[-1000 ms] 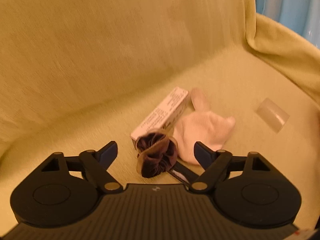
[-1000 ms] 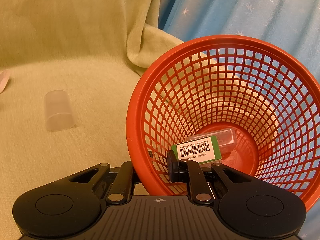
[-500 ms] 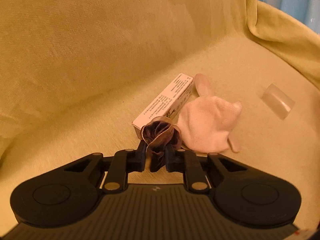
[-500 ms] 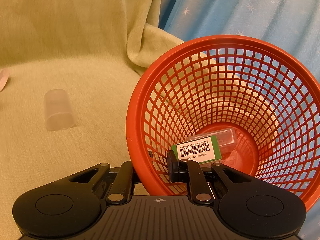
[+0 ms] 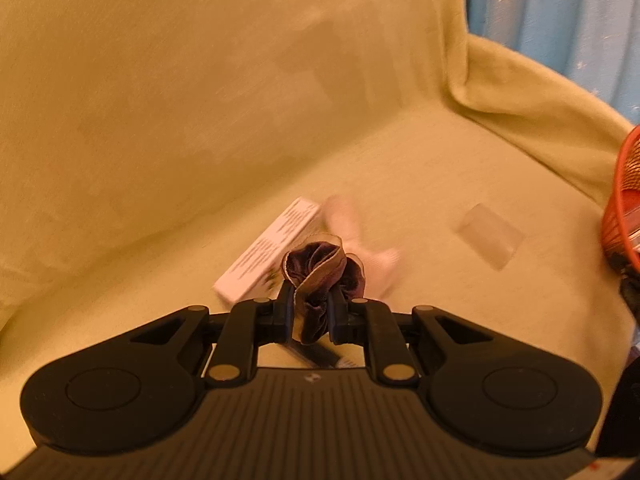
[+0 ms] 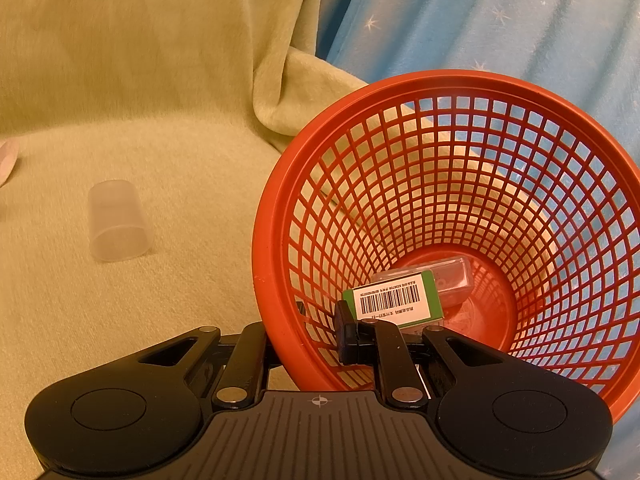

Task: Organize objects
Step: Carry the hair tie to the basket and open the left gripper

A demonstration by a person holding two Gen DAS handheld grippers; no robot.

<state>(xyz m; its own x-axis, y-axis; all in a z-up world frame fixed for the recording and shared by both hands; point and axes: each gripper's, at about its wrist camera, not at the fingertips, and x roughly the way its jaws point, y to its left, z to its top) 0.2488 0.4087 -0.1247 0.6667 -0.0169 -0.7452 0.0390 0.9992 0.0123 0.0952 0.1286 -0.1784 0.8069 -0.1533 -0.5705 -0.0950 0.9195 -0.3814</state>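
Note:
A dark purple scrunchie (image 5: 320,276) is pinched between the fingers of my left gripper (image 5: 311,312), lifted off the green sofa seat. Behind it lie a white box (image 5: 272,248) and a blurred pink sock (image 5: 360,240). My right gripper (image 6: 316,332) is shut on the rim of the tilted red mesh basket (image 6: 276,216), one finger inside and one outside. Inside the basket rest a green barcode box (image 6: 396,300) and a clear plastic case (image 6: 452,276). The basket's edge (image 5: 624,208) shows at the far right of the left wrist view.
A frosted translucent cup (image 6: 116,224) lies on its side on the seat left of the basket, seen blurred as the cup (image 5: 488,236) in the left wrist view. The sofa's green-covered backrest (image 5: 200,80) rises behind, with a blue starred curtain (image 6: 500,20) beyond.
My left gripper closed on the scrunchie and then rose with it, away from the box and sock. The right gripper and basket have not moved.

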